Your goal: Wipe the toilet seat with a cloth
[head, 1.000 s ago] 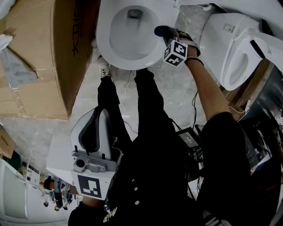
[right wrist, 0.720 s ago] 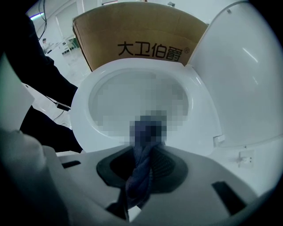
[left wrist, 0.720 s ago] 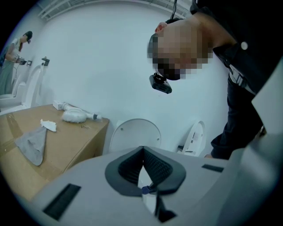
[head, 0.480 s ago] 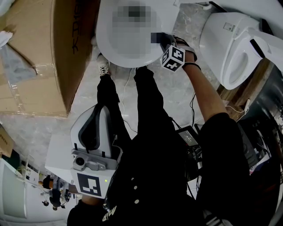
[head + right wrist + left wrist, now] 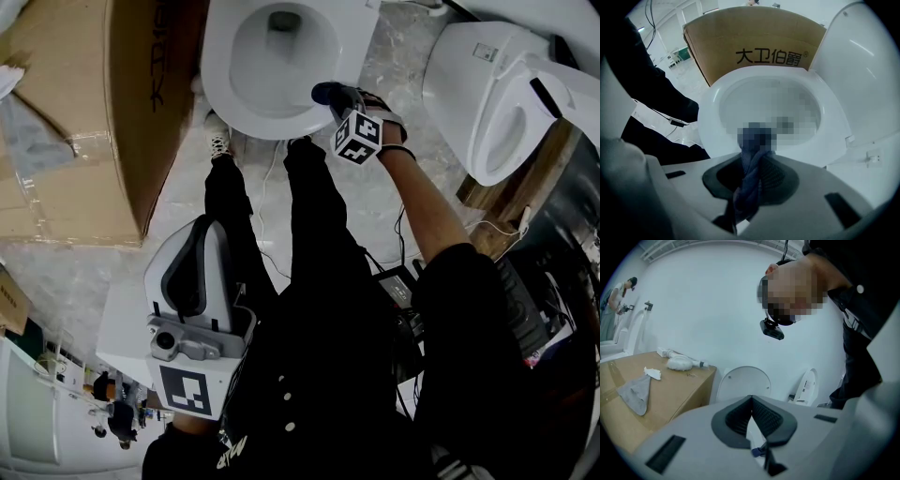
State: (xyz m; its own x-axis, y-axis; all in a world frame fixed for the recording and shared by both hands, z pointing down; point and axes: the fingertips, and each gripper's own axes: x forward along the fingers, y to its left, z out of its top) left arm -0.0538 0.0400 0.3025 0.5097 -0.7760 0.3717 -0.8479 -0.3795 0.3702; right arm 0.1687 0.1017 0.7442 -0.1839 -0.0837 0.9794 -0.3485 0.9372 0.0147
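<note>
We look steeply down on a white toilet seat (image 5: 217, 80) at the top of the head view, and we place everything else by it. Left of the seat lies a big cardboard box (image 5: 84, 131). Only the left gripper view shows the box top clearly. A grey rag (image 5: 635, 394) and a white brush-like object (image 5: 678, 363) rest there, and a raised white lid (image 5: 743, 382) stands just beside the box.

The left gripper (image 5: 208, 227) is held well apart from the seat, below it and to its left in the head view, close to our body. Its own view shows the jaw tips meeting with nothing between them. Our legs in black trousers (image 5: 314, 244) stand just in front of the seat.

At the seat's front right rim is the right gripper (image 5: 326, 93), its marker cube (image 5: 357, 138) facing up. The head view shows only a dark lump at its tip. The right gripper view shows what that is: a blue-grey cloth (image 5: 749, 183) pinched between the jaws and reaching out ahead of them over the seat's near rim. The cloth's far end is blurred out, so we cannot tell whether it touches the seat. That view also shows printed characters on the box behind the seat.

Right of the seat stands a second white toilet (image 5: 497, 94)
</note>
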